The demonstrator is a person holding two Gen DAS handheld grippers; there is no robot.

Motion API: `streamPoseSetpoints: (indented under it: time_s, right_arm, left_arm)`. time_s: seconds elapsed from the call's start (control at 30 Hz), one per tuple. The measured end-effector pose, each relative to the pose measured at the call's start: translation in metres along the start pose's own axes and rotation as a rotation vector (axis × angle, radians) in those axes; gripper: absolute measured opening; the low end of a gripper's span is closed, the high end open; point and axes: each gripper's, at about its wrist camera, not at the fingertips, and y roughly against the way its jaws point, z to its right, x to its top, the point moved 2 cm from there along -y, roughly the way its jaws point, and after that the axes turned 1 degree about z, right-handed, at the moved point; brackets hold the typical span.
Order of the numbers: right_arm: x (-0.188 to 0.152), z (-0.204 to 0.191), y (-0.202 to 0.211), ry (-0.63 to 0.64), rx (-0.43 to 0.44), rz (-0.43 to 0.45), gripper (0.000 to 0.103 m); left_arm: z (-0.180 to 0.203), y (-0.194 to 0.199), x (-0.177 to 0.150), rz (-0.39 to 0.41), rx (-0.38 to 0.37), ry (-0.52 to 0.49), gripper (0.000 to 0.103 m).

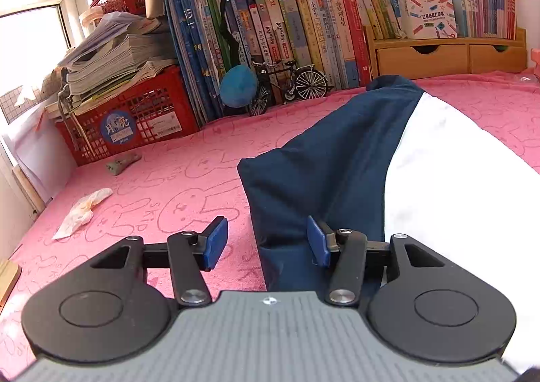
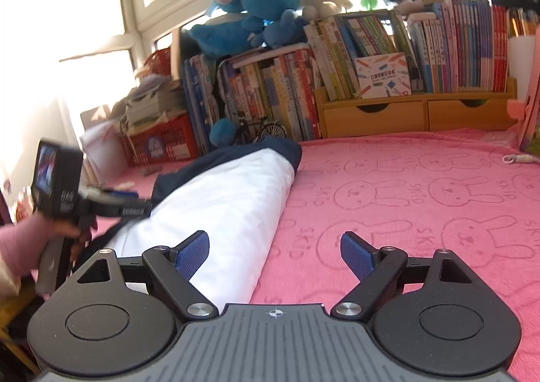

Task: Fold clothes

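Left gripper, jaws apart and clamped on nothing, astride the near navy edge of the garment, probably aligned to pinch that edge for a fold. Right gripper, jaws wide and empty, above the pink blanket at the garment's white border, likely positioned for the opposite side. Garment itself: navy and white, lying lengthwise in a narrow strip down the blanket, seemingly partly folded already. Beyond, red basket, model bicycle and row of books, well apart from the working area.
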Motion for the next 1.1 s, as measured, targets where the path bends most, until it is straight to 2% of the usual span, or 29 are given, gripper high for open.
streamPoseSetpoints:
  time_s: [0.13, 0.2, 0.27, 0.4, 0.47, 0.67, 0.87, 1.1]
  right_arm:
    - [-0.035, -0.056, -0.001, 0.276, -0.074, -0.031, 0.085]
    - [-0.046, -0.078, -0.012, 0.361, -0.107, -0.041, 0.084]
    - [-0.048, -0.085, -0.028, 0.362, -0.154, -0.043, 0.079]
    - [-0.040, -0.073, -0.039, 0.263, -0.253, -0.013, 0.058]
    - [-0.039, -0.061, -0.036, 0.254, -0.298, -0.006, 0.059]
    - [-0.041, -0.047, -0.032, 0.232, -0.255, -0.064, 0.059]
    - [-0.033, -0.032, -0.024, 0.157, -0.173, -0.106, 0.067]
    - [-0.032, -0.035, -0.018, 0.217, -0.177, -0.136, 0.070]
  left_arm:
    - [0.001, 0.001, -0.007, 0.010, 0.008, 0.014, 0.052]
    - [0.001, 0.001, -0.008, 0.011, 0.010, 0.019, 0.052]
    - [0.000, 0.000, -0.009, 0.008, 0.006, 0.029, 0.052]
    - [-0.003, -0.001, -0.008, -0.006, -0.017, 0.055, 0.052]
    - [-0.003, -0.002, -0.009, -0.012, -0.039, 0.061, 0.052]
    - [-0.005, -0.003, -0.011, -0.014, -0.062, 0.061, 0.053]
    - [-0.007, -0.004, -0.011, -0.012, -0.078, 0.078, 0.054]
    - [-0.010, -0.005, -0.011, -0.009, -0.096, 0.093, 0.055]
